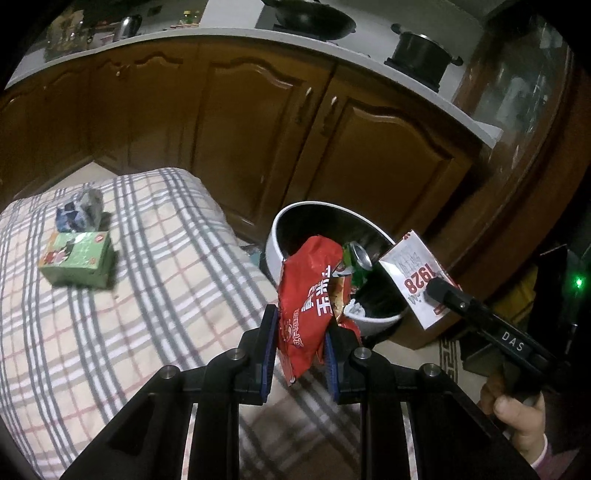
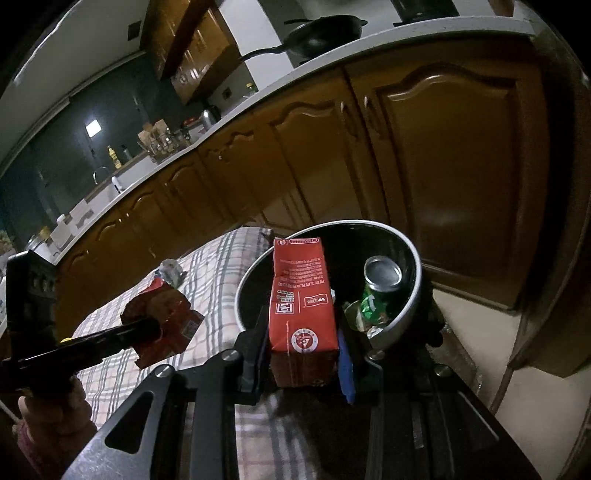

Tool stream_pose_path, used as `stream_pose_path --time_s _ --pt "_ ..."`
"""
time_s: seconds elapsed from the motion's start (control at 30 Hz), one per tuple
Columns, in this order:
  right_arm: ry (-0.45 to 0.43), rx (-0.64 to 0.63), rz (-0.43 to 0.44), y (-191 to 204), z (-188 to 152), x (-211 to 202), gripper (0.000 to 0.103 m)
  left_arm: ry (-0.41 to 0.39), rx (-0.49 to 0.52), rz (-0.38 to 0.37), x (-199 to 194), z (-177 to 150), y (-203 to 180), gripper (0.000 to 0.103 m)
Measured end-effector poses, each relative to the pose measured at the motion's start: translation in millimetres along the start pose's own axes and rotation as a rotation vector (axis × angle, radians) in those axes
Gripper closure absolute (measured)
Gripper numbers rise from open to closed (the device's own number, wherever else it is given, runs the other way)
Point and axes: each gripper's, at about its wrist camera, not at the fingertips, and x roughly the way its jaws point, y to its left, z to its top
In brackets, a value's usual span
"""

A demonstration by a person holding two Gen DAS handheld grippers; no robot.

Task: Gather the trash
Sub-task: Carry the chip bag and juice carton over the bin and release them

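My left gripper is shut on a red snack wrapper and holds it at the near rim of the round white trash bin. My right gripper is shut on a red and white carton and holds it over the bin's near rim; the carton also shows in the left wrist view. A green can and crumpled scraps lie inside the bin. On the plaid cloth, a green box and a crumpled blue wrapper lie at the far left.
The plaid-covered table ends beside the bin. Brown kitchen cabinets stand close behind, with a wok and a black pot on the counter. Tiled floor lies to the right of the bin.
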Motion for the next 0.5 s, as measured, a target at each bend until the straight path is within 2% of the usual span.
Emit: stream_pose_path --time_s 0.5 --pt "0.011 -0.015 -0.041 -14.2 26.9 20.1 0.072 0.032 0.026 -0.009 52.1 37.2 -20.4 0.081"
